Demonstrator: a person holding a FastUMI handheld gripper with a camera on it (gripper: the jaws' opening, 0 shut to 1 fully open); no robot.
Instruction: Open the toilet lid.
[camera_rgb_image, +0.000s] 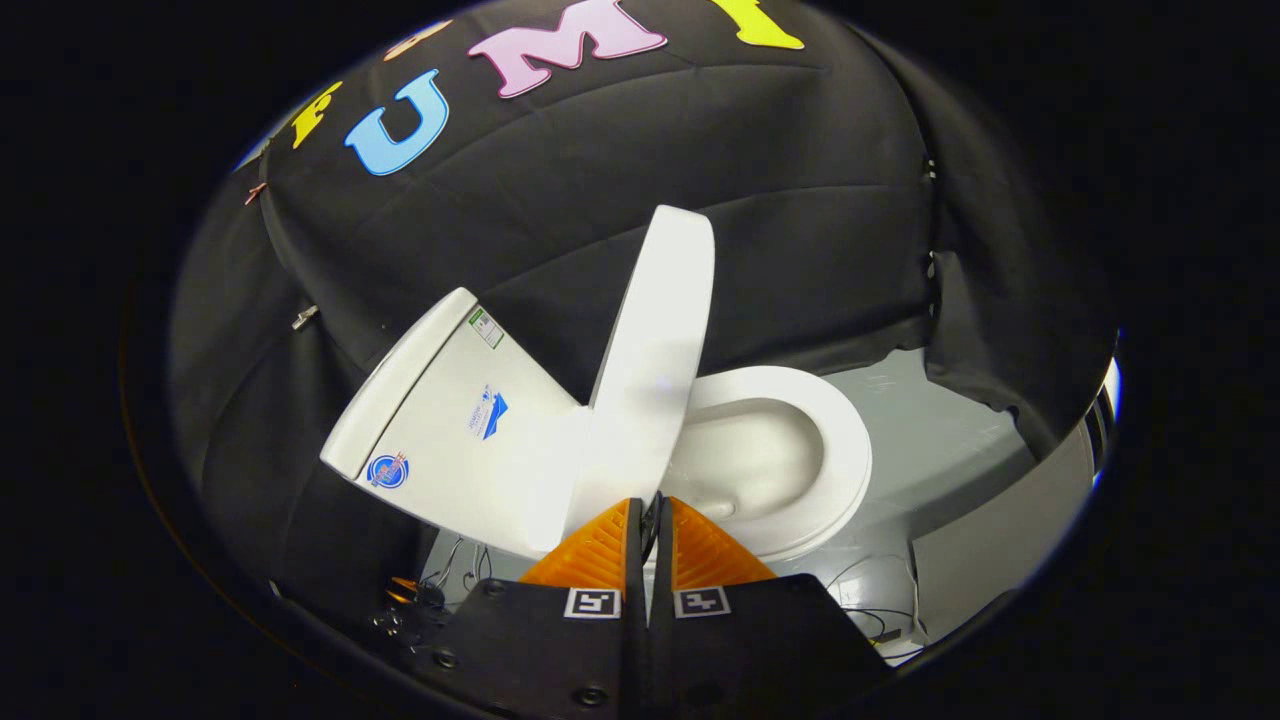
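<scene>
I saw the gripper (652, 510) with its two fingers pressed almost together, only a thin dark slit left between the tips. Nothing sat in that slit that I could make out, so I took it as closed on nothing. The tips lay right at the lower edge of the smooth white plastic toilet lid (655, 350); whether they touched it I could not tell.

The lid stood raised, rising away from the fingertips and tilted a little to the right at its top. Its hinge end was just ahead of the fingers. To the left of the fingers and beyond them I had the white ceramic cistern (450, 420), leaning in the view, with small stickers on its side. To the right of the lid, just beyond the fingertips, the white oval seat and bowl (800, 450) lay uncovered.

Behind all of it hung the black cloth wall (800, 200). A pale grey floor (930, 440) showed to the right of the bowl, and thin wires (880, 600) lay on it near the right finger.
</scene>
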